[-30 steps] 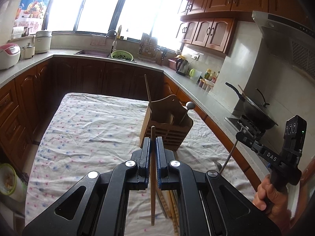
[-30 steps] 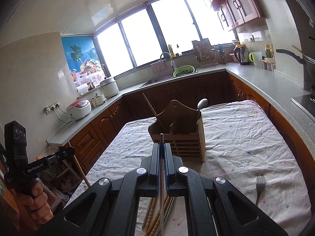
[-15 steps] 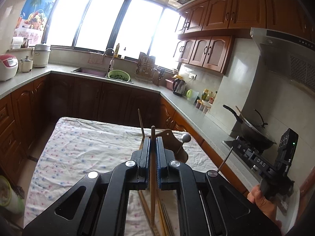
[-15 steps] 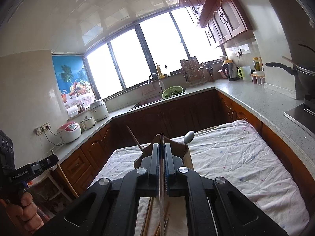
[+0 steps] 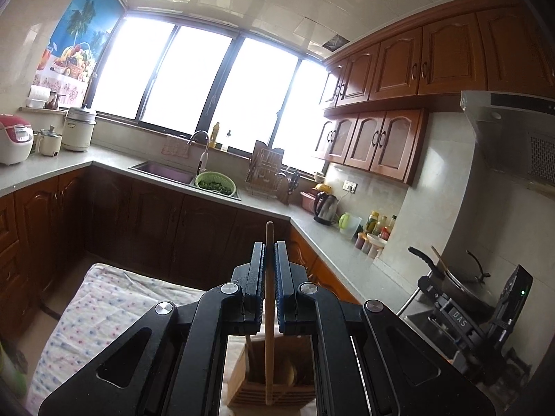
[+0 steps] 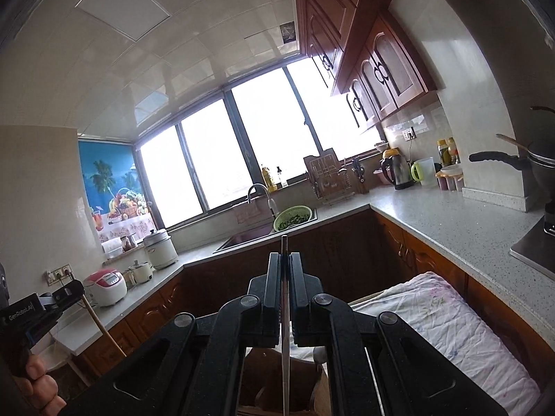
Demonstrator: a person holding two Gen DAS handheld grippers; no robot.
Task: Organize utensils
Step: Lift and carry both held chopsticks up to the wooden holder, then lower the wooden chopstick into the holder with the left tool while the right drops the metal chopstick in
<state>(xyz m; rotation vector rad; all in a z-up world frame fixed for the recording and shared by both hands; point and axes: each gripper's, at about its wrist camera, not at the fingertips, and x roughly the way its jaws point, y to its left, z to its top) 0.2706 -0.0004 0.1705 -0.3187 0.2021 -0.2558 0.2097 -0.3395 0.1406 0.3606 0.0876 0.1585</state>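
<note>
My left gripper [image 5: 269,253] is shut on a wooden chopstick [image 5: 269,315] held upright; its lower end hangs over the wooden utensil holder [image 5: 274,381] seen below between the gripper arms. My right gripper [image 6: 284,263] is shut on a thin metal chopstick [image 6: 285,346], also upright, above the same holder [image 6: 277,378]. The holder has another stick and a spoon in it. The right gripper shows at the right of the left wrist view [image 5: 478,319], and the left gripper at the left of the right wrist view [image 6: 38,308].
The holder stands on a table with a flowered cloth [image 5: 100,308] [image 6: 451,326]. Counters run around the room with a sink [image 5: 163,170], a green colander [image 5: 215,183], a kettle [image 5: 326,208], rice cookers [image 5: 14,138] and a wok on the stove [image 5: 461,277].
Both grippers have risen and tilted up with their chopsticks. The holder has slid from the middle of each view down to the bottom edge, beneath the grippers.
</note>
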